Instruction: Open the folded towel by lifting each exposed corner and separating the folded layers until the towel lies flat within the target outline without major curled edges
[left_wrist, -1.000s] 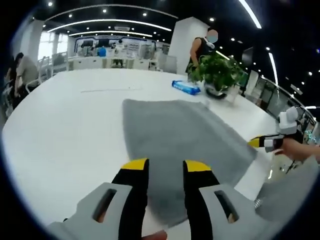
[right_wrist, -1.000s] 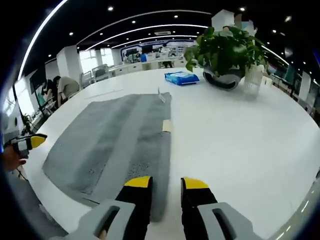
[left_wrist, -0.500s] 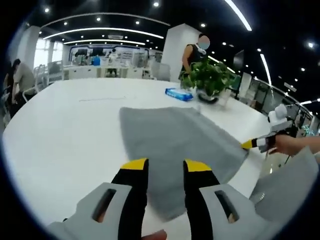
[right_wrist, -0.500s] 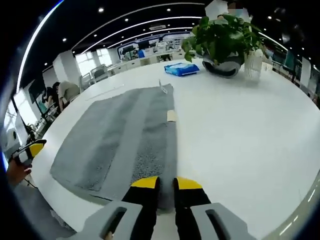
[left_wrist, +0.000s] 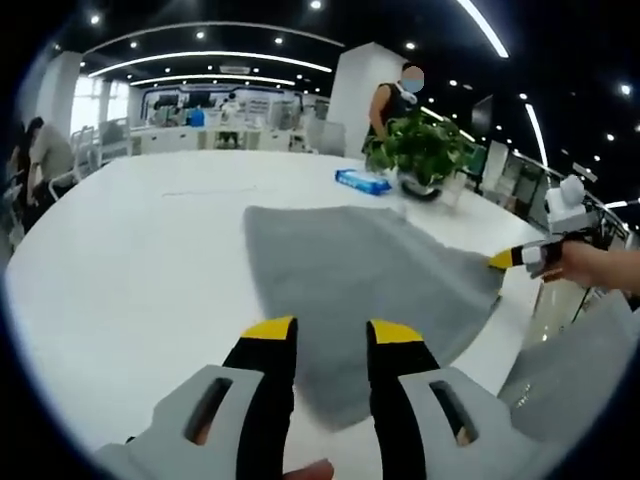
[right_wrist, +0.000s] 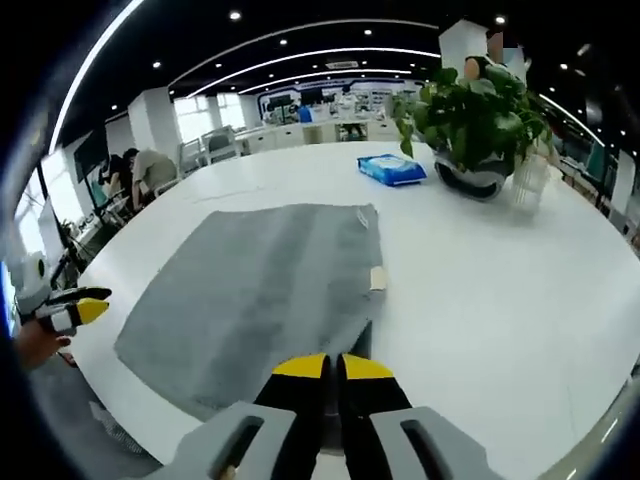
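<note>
right gripper (right_wrist: 331, 368): jaws now pressed together on the near edge of the grey towel (right_wrist: 255, 290), where a second ago they stood apart over that edge and half a second ago had narrowed to a slim gap; the lengthwise folded strip seen earlier along the towel's right side is gone, and the cloth there now lies as one broad sheet with its near right corner drawn up toward the yellow-tipped jaws. same gripper, seen from the left gripper view (left_wrist: 520, 258): held in a hand at the towel's far right corner, yellow tip touching the cloth, that corner a little raised off the surface. left gripper (left_wrist: 332, 334): jaws spread, a clear gap between the yellow tips, holding nothing, hovering above the near edge of the towel (left_wrist: 355, 275); gap unchanged across the three moments. same gripper, seen from the right gripper view (right_wrist: 72, 310): at the far left beside the towel's left corner, not touching it as far as can be told. towel: on the white table (left_wrist: 130, 250), spread out, surface mostly smooth. small pale tag (right_wrist: 378, 279): at the towel's right edge. also on the table, well beyond the towel: blue packet (right_wrist: 391, 168); potted plant (right_wrist: 478, 125).
</note>
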